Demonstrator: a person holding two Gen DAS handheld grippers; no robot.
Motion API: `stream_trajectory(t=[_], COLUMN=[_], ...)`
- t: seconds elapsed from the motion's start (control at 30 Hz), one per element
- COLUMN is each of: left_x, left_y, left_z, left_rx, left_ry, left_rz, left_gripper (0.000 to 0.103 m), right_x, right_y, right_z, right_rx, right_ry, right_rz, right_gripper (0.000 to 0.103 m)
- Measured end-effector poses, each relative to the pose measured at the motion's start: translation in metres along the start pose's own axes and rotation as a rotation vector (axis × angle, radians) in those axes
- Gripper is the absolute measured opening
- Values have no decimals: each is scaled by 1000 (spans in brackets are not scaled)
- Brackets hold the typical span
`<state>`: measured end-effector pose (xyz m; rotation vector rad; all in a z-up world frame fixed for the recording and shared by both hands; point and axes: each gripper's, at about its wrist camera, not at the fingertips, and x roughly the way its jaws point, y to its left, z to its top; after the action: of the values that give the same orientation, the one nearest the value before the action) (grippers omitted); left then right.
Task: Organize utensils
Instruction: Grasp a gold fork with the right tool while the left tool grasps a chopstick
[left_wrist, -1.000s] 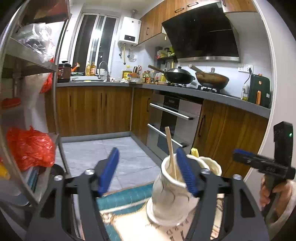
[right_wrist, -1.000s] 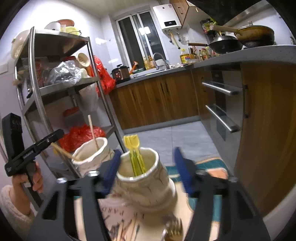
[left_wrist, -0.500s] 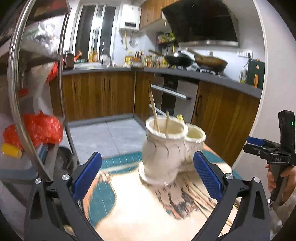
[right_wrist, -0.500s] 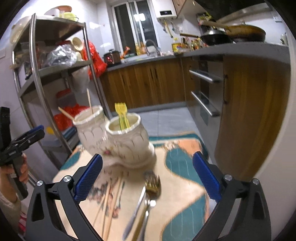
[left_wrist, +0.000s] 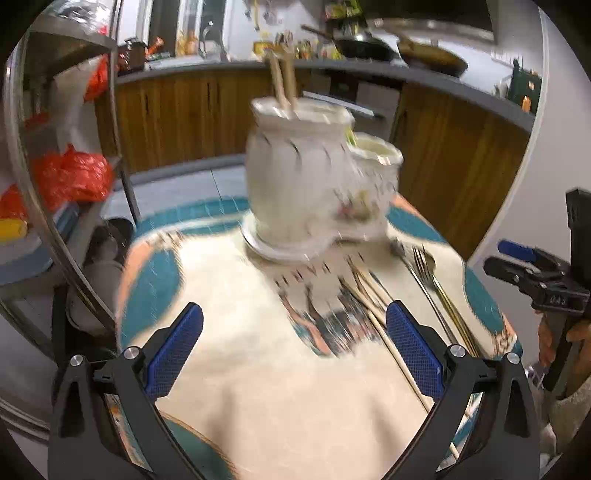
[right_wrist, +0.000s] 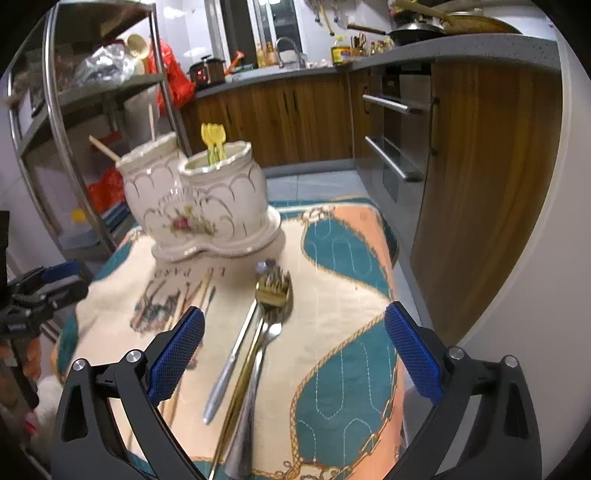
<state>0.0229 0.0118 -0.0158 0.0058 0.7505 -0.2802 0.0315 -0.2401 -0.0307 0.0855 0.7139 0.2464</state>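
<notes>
The left gripper (left_wrist: 293, 349) hangs above the bench (left_wrist: 258, 387) with its blue pads (left_wrist: 173, 349) spread wide and nothing between them; the right gripper (right_wrist: 293, 350) is likewise wide apart and empty, hovering over the cutlery. The bench carries a patterned cloth (right_wrist: 343, 302) in cream, teal and salmon; near its far edge stands a white ceramic twin holder (right_wrist: 201, 206) on a shared base, its two cups touching. The cup nearer the metal rack (right_wrist: 62, 122) holds wooden chopsticks (right_wrist: 150, 122); the other holds yellow plastic forks (right_wrist: 212, 142). In front of the holder, between the right gripper's fingers in the right wrist view, lies a bundle of metal utensils: a gold fork (right_wrist: 271, 291) on top, a silver knife (right_wrist: 231, 362) just beside it, and another silver handle (right_wrist: 255, 387) under the fork; tines point toward the holder. To their left several chopsticks (right_wrist: 201, 290) lie loose on the cloth, roughly parallel. The left wrist view is blurred, so fine detail of the holder is unclear there; the right gripper shows at its right edge (left_wrist: 532, 273). Wooden kitchen cabinets (right_wrist: 280, 118) run behind.
</notes>
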Motion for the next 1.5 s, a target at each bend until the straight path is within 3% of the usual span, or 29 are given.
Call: stream_trajectory(t=[0.2,0.43,0.6,0.67,0.83,1.13,1.2,1.5], left_x=[24,31,35,34,34,34,37,39], left_y=[-21,-37,-52,-56,-70,-74,-68,-41], left_z=[-18,-28,-33,-37,-40,-39,-36,-25], left_rx=[0,30,48,47,94,163,150,141], left_ry=[100,136,188,200,218,224,233,244], left_rz=[-9,9,-57,-76,-84,-55,-69,-53], left_gripper=[97,96,78,71,57,10,7,4], right_x=[10,22,33,37,47,63,64,43], right_y=[4,14,17,19,25,22,19,10], right_z=[-6,-10,-9,-8,-7,-6,-6,0], right_rx=[-6,-33,-19,-9,-11,16,38,50], right_ry=[35,77,125,146,170,192,189,144], right_rz=[10,18,55,80,83,77,84,114], right_gripper=[97,94,67,60,36,19,11,1])
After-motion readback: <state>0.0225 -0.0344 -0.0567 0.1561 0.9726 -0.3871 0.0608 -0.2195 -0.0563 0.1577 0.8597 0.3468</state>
